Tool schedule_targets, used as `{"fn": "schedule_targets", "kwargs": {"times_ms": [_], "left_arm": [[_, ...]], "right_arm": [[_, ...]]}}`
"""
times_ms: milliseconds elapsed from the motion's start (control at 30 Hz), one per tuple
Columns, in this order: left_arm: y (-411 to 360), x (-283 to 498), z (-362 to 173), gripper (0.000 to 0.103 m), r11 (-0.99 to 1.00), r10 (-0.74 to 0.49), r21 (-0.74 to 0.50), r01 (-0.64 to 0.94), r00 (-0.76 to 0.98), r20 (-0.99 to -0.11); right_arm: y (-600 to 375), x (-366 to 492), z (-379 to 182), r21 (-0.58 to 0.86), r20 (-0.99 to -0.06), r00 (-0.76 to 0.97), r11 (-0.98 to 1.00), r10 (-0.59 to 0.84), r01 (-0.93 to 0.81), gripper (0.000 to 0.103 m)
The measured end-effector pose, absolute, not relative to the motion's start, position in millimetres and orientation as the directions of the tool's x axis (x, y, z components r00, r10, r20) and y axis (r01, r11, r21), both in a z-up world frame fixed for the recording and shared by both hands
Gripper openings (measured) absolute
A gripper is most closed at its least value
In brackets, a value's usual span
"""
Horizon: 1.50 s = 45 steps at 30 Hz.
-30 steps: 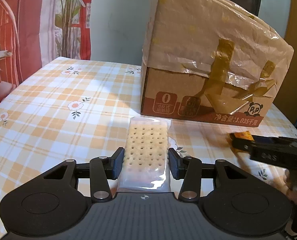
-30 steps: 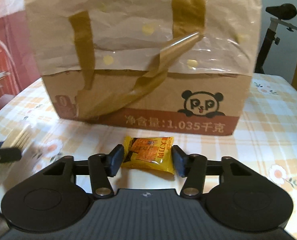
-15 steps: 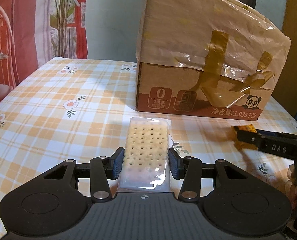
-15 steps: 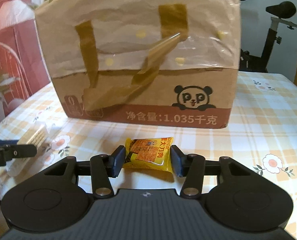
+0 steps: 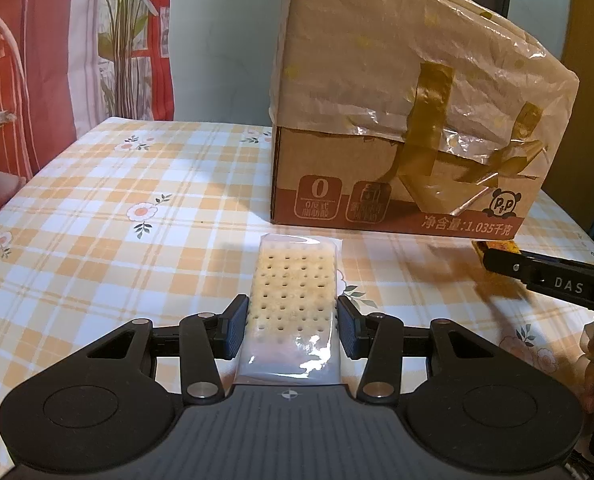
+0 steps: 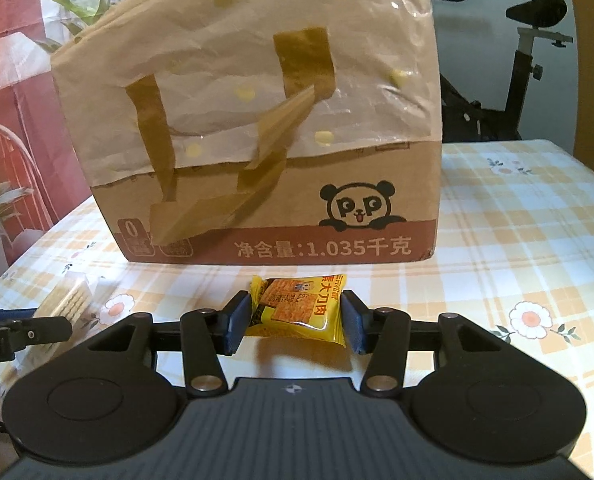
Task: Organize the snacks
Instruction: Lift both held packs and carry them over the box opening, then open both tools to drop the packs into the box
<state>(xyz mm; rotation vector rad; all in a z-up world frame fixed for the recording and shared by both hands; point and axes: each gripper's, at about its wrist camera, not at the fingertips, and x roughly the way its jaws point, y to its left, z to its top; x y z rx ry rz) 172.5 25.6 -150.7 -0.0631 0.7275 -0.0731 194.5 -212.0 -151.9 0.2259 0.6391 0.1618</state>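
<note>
— What's my left gripper [image 5: 293,322] holding?
— Clamped on the cracker pack [image 5: 293,300]; my right gripper [image 6: 295,316] grips the yellow snack packet [image 6: 301,306], both above the tabletop [image 5: 97,216], before the cardboard box [image 6: 281,200].

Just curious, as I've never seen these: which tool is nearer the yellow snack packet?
The right tool: the yellow packet sits between its pads. The left tool is off to the side, clamped on the cracker pack.

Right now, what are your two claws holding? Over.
Left claw shut on clear-wrapped pale dotted cracker pack. Right claw shut on small yellow snack packet. Tall paper-covered cardboard box straight ahead, closed.
</note>
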Motion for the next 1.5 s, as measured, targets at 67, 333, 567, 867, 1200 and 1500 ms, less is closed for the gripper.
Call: {"fn": "schedule_targets", "kwargs": {"times_ms": [67,333,567,867,1200,1500], "left_arm": [[25,173,-149,0.049,0.996,-0.086,-0.079,0.044,0.747,-0.659],[21,172,-129,0.049,0.995,-0.100,-0.070,0.072,0.784,-0.613],[11,170,-104,0.049,0.993,-0.118,-0.056,0.104,0.826,-0.551],[3,164,-54,0.049,0.991,-0.134,-0.051,0.125,0.895,-0.426],[-24,201,7,0.049,0.982,-0.187,-0.049,0.181,0.931,-0.312],[-50,273,33,0.049,0.978,-0.208,-0.085,0.190,0.917,-0.341]], "right_arm": [[-212,192,-150,0.254,-0.560,0.800,0.964,0.215,-0.081,0.051],[-214,184,-130,0.235,-0.514,0.828,0.965,0.224,-0.116,0.051],[-220,174,-106,0.222,-0.445,0.865,0.964,0.232,-0.144,0.051],[-226,163,-64,0.186,-0.310,0.917,0.962,0.252,-0.202,0.051],[-239,185,-8,0.167,-0.176,0.949,0.958,0.261,-0.232,0.051],[-258,245,14,0.184,-0.174,0.958,0.963,0.229,-0.197,0.051]]}}
